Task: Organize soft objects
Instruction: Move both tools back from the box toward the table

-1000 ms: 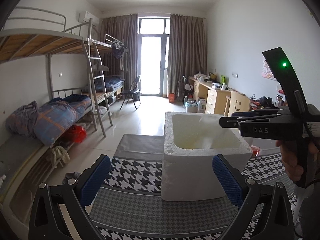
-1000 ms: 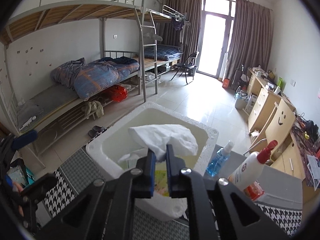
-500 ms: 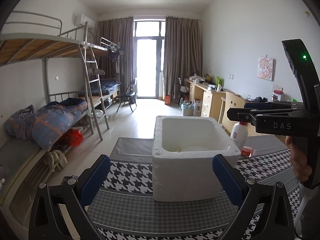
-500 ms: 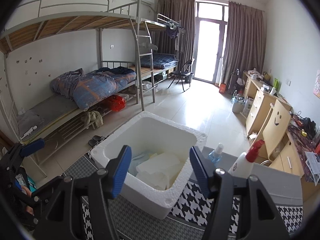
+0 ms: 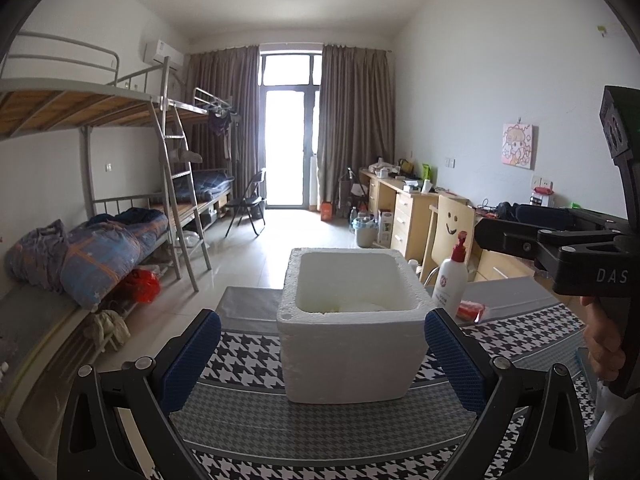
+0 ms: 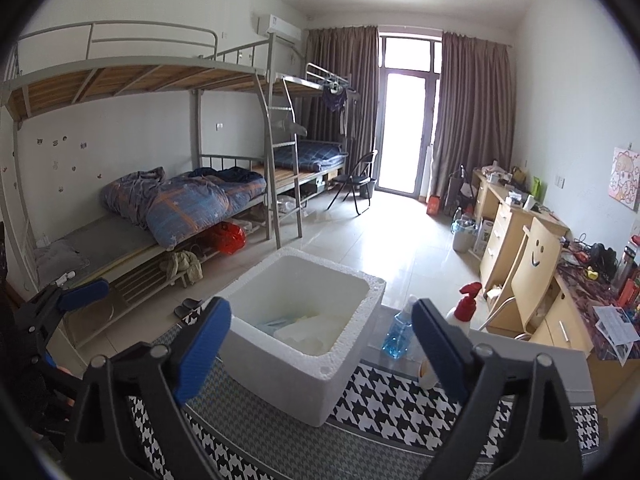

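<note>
A white foam box (image 5: 352, 328) stands on a houndstooth cloth (image 5: 248, 344); it also shows in the right wrist view (image 6: 304, 328). Inside it lie white soft items (image 6: 310, 330) and a pale blue pack (image 6: 276, 325). My left gripper (image 5: 322, 354) is open and empty, in front of the box. My right gripper (image 6: 322, 340) is open and empty, held back above the box's near side; it shows at the right of the left wrist view (image 5: 560, 240).
A white lotion bottle with a red pump (image 5: 452, 276) and a blue spray bottle (image 6: 398, 334) stand right of the box, with a red packet (image 5: 472, 311). Bunk beds (image 6: 180, 200) line the left wall, desks (image 6: 516, 224) the right.
My right gripper opened and dropped the white soft item into the box, then drew back. My left gripper also pulled back from the box.
</note>
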Demonstrator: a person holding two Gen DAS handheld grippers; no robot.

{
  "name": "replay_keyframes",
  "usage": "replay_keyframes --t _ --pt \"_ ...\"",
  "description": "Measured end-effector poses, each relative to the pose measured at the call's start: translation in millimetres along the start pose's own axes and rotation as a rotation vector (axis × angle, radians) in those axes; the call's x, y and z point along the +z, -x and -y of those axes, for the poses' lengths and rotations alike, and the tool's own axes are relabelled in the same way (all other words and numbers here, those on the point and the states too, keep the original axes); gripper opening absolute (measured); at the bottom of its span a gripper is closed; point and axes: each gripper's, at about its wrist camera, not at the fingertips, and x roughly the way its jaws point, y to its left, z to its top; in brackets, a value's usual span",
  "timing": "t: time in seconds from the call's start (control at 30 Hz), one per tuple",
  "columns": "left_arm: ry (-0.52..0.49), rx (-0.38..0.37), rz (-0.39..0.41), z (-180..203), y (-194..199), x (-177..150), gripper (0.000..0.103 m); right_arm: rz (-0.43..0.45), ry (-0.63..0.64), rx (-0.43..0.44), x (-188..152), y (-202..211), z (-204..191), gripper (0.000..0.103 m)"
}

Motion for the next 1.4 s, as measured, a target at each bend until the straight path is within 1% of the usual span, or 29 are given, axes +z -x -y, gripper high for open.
replay_keyframes --t 0.27,0.47,0.73,0.97,1.33,1.4 --pt "-0.023 -0.018 0.028 13.1 18.4 3.4 0.102 0.037 0.006 -0.004 -8.7 30.4 1.2 0.095" --pt "-0.034 -0.058 0.052 25.2 33.2 2.2 0.102 0.066 -0.008 0.002 -20.4 56.8 7.1 0.095" --pt "-0.048 -0.096 0.092 40.1 53.3 3.0 0.102 0.096 -0.007 -0.023 -33.5 82.8 9.2 0.095" --pt "-0.055 -0.168 0.089 54.7 59.2 -1.8 0.102 0.131 -0.016 -0.051 -48.1 105.8 13.1 0.095" --pt "-0.067 -0.214 0.095 74.4 65.1 -7.6 0.102 0.153 -0.032 -0.090 -67.8 128.9 23.6 0.095" --pt "-0.076 -0.234 0.095 79.6 65.4 -9.6 0.102 0.157 -0.045 -0.091 -73.4 133.9 26.0 0.095"
